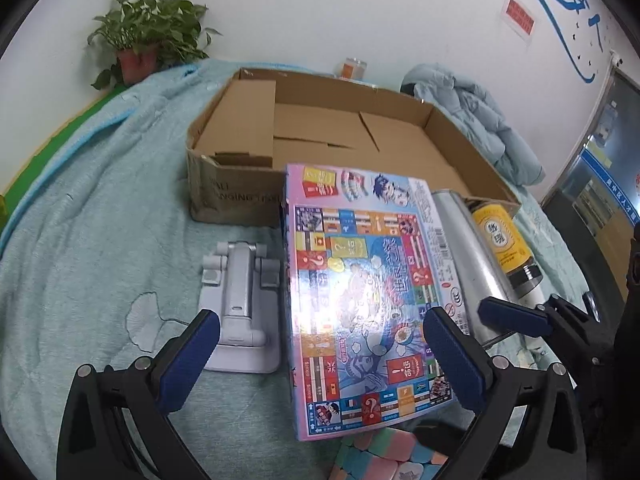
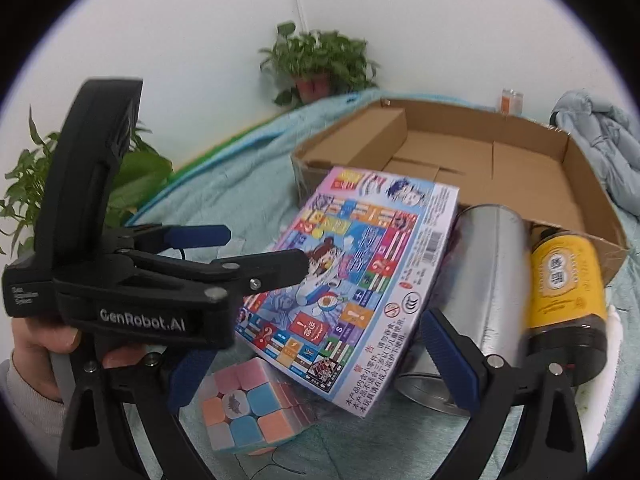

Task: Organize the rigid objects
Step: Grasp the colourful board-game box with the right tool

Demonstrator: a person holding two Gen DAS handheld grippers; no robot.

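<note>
A colourful board-game box point(image 1: 360, 292) lies tilted, resting on a pastel puzzle cube point(image 1: 380, 456) and a silver can point(image 1: 468, 264). My left gripper point(image 1: 320, 356) is open, its jaws astride the box's near end and not touching it. In the right wrist view the box point(image 2: 360, 280) sits above the cube point(image 2: 248, 400). My right gripper point(image 2: 316, 364) is open around the box's near corner. The left gripper point(image 2: 240, 248) shows there at the left, open. An open, empty cardboard box point(image 1: 320, 128) stands behind.
A grey phone stand point(image 1: 240, 300) lies left of the game box. A yellow-labelled jar point(image 1: 504, 240) lies beside the silver can point(image 2: 480, 280). A light blue blanket point(image 1: 100, 200) covers the surface. A potted plant point(image 1: 144, 40) and a jacket point(image 1: 480, 112) sit at the back.
</note>
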